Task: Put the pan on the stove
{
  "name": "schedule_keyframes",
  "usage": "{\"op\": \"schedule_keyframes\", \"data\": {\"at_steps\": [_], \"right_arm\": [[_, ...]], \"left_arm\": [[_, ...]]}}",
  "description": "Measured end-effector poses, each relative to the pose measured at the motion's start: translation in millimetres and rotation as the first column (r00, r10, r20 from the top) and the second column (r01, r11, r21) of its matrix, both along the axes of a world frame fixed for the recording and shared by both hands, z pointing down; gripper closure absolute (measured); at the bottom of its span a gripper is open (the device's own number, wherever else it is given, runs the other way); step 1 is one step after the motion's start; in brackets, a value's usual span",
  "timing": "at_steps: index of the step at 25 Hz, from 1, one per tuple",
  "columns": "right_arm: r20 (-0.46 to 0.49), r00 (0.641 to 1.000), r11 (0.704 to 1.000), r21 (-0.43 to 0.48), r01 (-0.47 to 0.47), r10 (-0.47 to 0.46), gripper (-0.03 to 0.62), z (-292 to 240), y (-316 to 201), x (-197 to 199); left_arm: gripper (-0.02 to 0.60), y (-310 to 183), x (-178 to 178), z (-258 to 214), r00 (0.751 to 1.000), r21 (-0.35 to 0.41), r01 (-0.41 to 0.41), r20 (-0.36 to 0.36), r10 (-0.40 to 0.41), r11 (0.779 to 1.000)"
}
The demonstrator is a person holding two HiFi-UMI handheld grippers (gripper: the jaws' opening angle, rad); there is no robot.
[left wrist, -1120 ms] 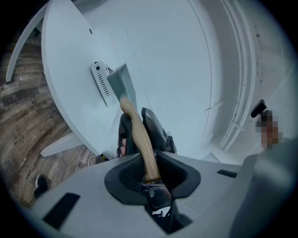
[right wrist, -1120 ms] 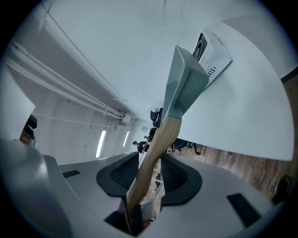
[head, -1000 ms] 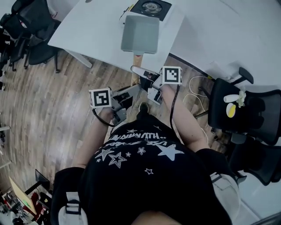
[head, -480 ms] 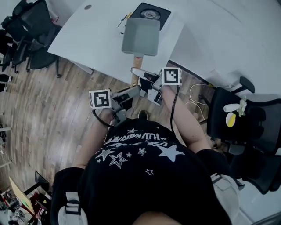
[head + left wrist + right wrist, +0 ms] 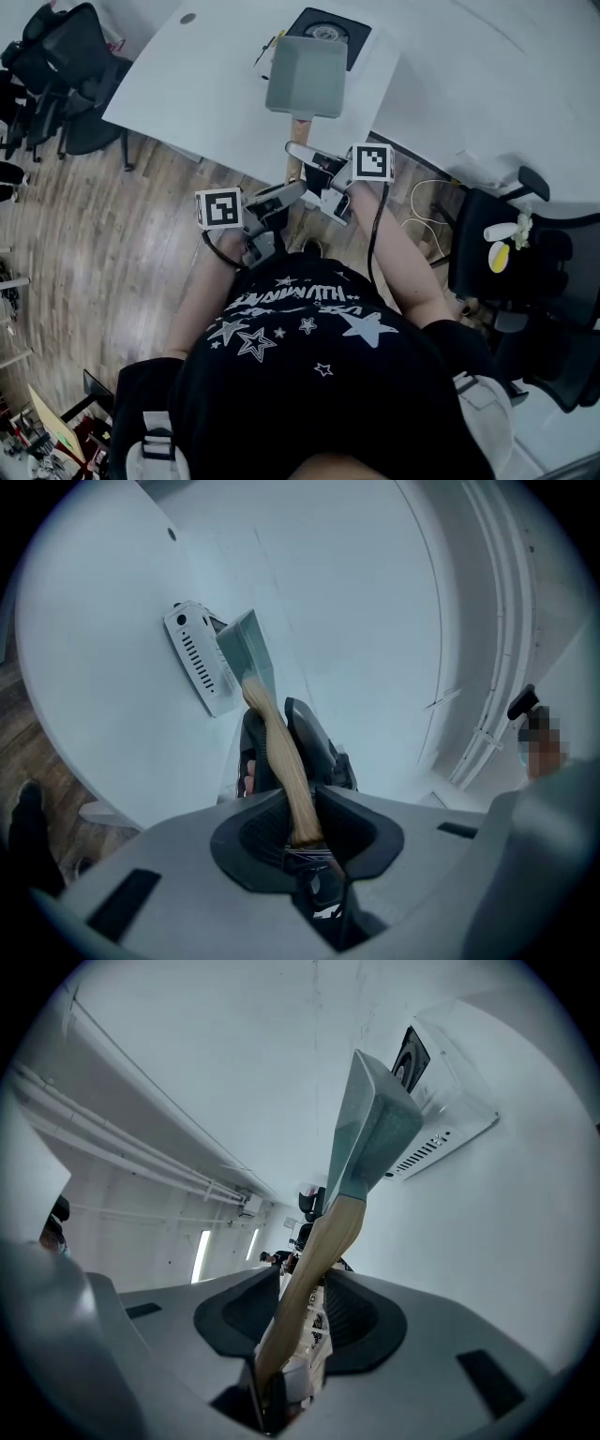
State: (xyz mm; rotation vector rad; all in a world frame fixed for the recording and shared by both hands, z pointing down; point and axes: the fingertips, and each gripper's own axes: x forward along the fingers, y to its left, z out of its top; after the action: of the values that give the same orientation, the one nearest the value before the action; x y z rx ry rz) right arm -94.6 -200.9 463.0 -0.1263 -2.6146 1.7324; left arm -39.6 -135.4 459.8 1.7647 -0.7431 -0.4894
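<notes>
Our left gripper [image 5: 302, 806] is clamped on the end of the wooden handle [image 5: 281, 761]. Our right gripper [image 5: 302, 1288], just ahead of it, pinches the same handle. The pan [image 5: 305, 75] is out beyond both grippers, overlapping the near edge of the stove [image 5: 333, 23].

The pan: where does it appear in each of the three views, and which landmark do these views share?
Head view: the pan is at top centre, above the white table.
Left gripper view: the pan is left of centre, seen edge-on, above its wooden handle.
Right gripper view: the pan is right of centre, in the upper half.
Shared landmark: the stove, next to the pan in every view.
</notes>
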Motion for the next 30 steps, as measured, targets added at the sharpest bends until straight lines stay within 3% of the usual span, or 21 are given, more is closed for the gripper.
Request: {"op": "schedule_keyframes", "data": {"at_steps": [7, 9, 12, 21, 25, 30], "right_arm": [[-0.001, 0.997, 0.997, -0.011, -0.076, 0.076, 0.448, 3, -22, -11], [-0.009, 0.995, 0.995, -0.011, -0.1, 0.099, 0.448, 3, -38, -21], [-0.022, 0.99, 0.99, -0.029, -0.141, 0.141, 0.448, 1, -67, -44], [-0.027, 0.966, 0.965, -0.045, -0.26, 0.259, 0.448, 4, -115, -69], [-0.044, 0.952, 0.953, -0.009, -0.304, 0.303, 0.448, 6, -135, -74], [-0.051, 0.937, 0.938, -0.016, -0.346, 0.345, 0.447, 8, -157, -80]], "left_arm": [[0.5, -18, -15, 2, 0.996, -0.011, -0.087, -0.008, 0.087, 0.996], [0.499, -34, -29, 2, 0.993, 0.009, -0.116, 0.015, 0.116, 0.993], [0.5, -61, -54, -1, 0.989, -0.018, -0.147, -0.011, 0.147, 0.989], [0.499, -105, -87, 0, 0.968, -0.008, -0.25, -0.036, 0.25, 0.968], [0.499, -123, -97, 1, 0.954, 0.017, -0.298, -0.019, 0.298, 0.954], [0.497, -142, -103, 0, 0.939, 0.005, -0.339, -0.067, 0.339, 0.941]]}}
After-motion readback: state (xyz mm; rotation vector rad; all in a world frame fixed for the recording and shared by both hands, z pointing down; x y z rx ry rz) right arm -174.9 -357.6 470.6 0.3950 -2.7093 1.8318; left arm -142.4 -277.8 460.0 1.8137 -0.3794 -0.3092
